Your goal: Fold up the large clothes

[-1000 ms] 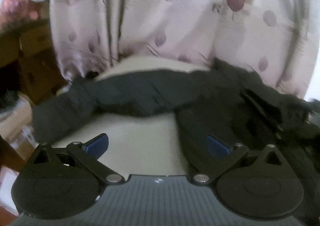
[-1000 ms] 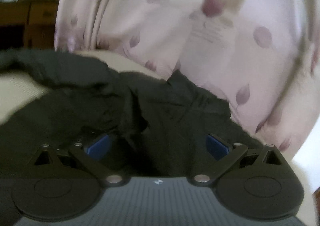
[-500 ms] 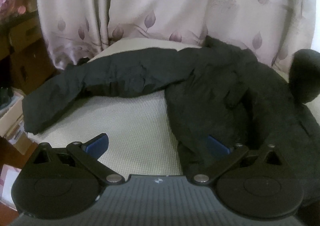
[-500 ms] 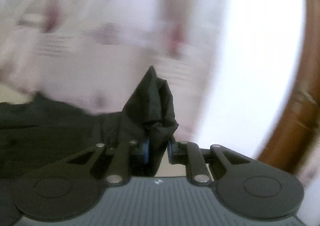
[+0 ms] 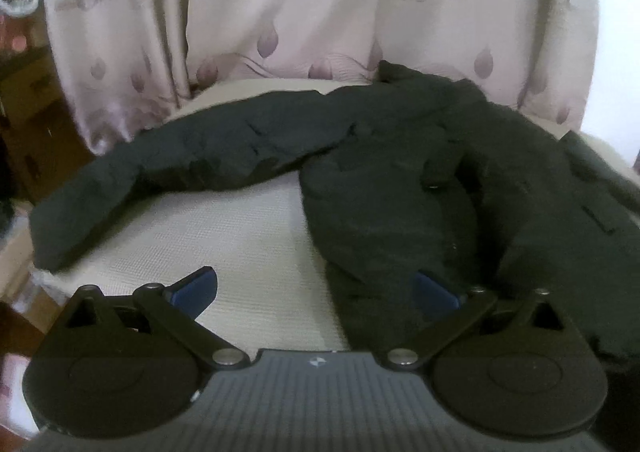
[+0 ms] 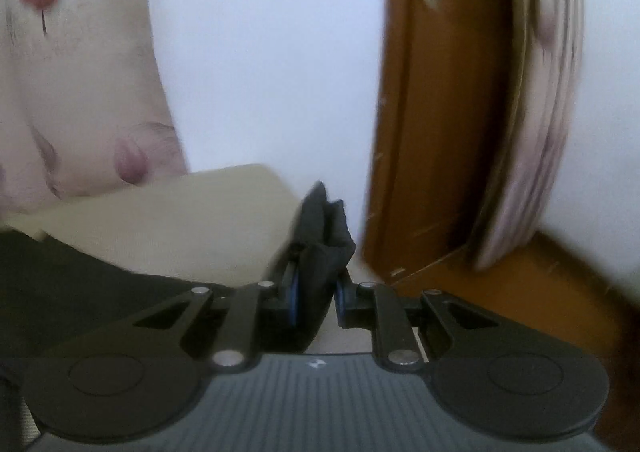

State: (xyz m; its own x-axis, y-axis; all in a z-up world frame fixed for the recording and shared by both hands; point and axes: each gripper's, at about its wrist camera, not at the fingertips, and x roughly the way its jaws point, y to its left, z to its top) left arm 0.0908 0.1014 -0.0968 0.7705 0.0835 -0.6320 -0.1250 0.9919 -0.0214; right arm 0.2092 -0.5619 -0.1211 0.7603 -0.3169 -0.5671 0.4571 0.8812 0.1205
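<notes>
Both views are dim and soft, bent by fisheye at the edges. The left wrist view is fairly sharp at centre; the black jacket [image 5: 400, 179] shows little detail. The right wrist view is smeared by motion, worst on the door [image 6: 440, 111] at right; the white wall [image 6: 260, 51] glares, washed out.

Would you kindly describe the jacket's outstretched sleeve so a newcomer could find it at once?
Start at the pale floral curtain behind the cream mat. A black jacket lies on the mat. Its sleeve is the long dark band reaching left to the mat's edge, the only part stretched out flat and straight.
</notes>
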